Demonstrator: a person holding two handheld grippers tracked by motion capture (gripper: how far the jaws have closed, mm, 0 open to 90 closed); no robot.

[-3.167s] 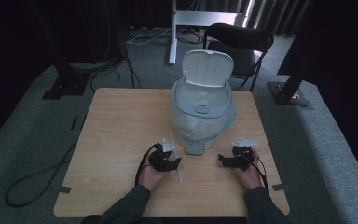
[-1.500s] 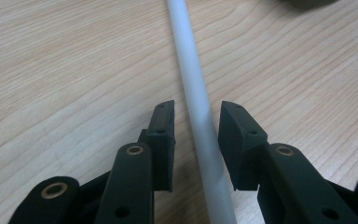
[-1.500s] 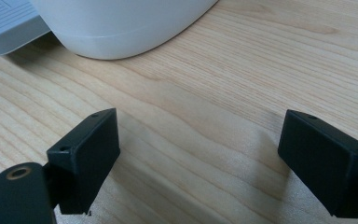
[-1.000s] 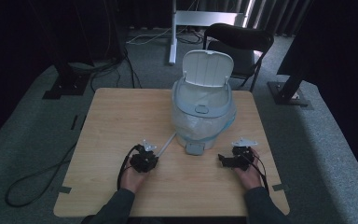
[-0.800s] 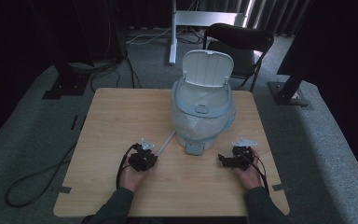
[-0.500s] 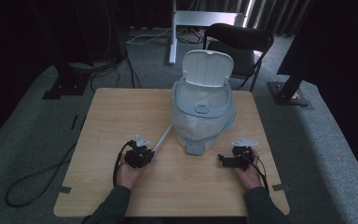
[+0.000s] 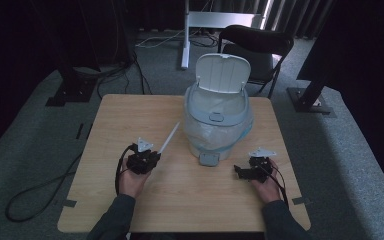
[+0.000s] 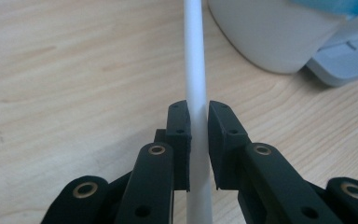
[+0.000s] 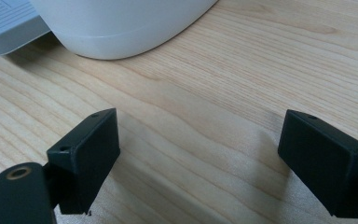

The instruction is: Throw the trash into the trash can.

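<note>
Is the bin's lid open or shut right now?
Open. The lid stands upright behind the bin, leaving its bag-lined mouth uncovered.

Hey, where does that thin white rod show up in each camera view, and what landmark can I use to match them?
High view: the white rod slants up from the left hand-held gripper toward the white bin, left of centre.
Left gripper view: the rod runs up the middle, clamped between the black jaws.
Right gripper view: no rod to place.
Shared landmark: the white bin's rounded base, with its grey pedal.
</note>
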